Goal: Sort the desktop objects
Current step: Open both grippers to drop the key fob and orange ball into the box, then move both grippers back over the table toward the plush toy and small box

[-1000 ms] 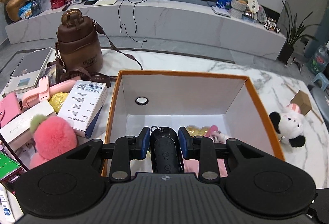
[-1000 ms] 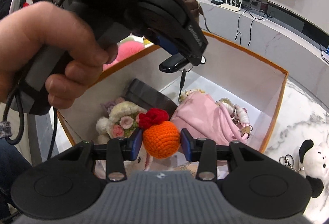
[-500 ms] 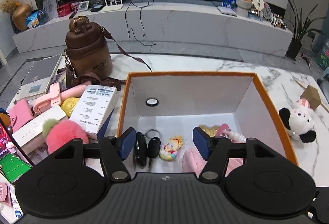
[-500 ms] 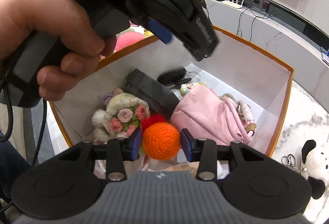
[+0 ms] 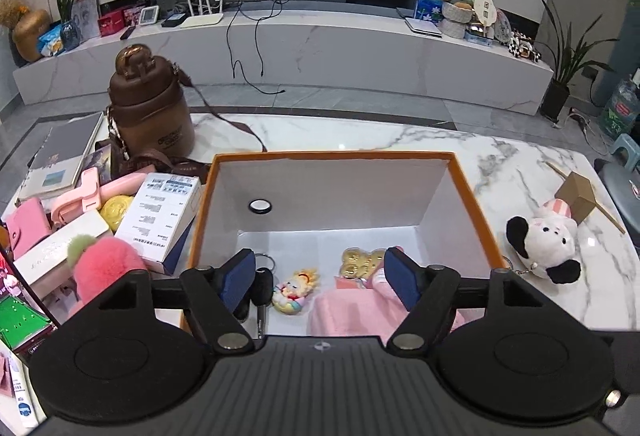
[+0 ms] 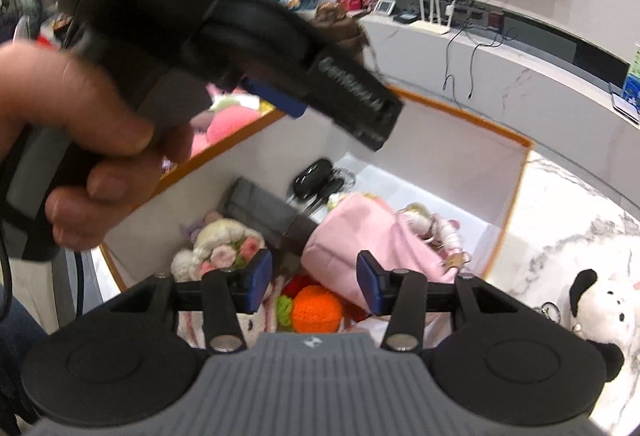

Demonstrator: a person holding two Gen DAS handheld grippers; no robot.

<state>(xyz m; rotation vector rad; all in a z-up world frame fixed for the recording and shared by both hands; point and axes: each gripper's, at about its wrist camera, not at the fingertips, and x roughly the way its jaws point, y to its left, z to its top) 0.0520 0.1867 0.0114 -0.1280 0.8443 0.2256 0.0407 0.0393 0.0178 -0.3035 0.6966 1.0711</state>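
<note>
**deskbot_fan:** so which step is this? Looks like a drop-off to me. The left gripper (image 5: 320,278) hangs over the near end of the orange box (image 5: 334,155), jaws opening wide with nothing between them, and the black car key (image 5: 262,290) lies on the box floor just by its left pad.

**umi_lurker:** yep, and the right gripper (image 6: 314,282) is spread too, pads clear of the orange crochet ball (image 6: 316,308), which sits in the box's near corner beside the pink pouch (image 6: 360,244) and the crochet bouquet (image 6: 224,248). Both loads look delivered.

**deskbot_fan:** so next is probably lift out and go for another item?

**umi_lurker:** I'd guess so. Left pile on the tabletop (image 5: 400,139) has a pink pompom (image 5: 106,264), a white carton (image 5: 160,211) and a brown bottle (image 5: 150,107); the panda plush (image 5: 546,242) sits alone on the right, easy pick.

**deskbot_fan:** anything in the way?

**umi_lurker:** the box walls, and the two grippers crowd each other over it. The left one is blurry in the right view, so how close they are I can't really tell.
</note>
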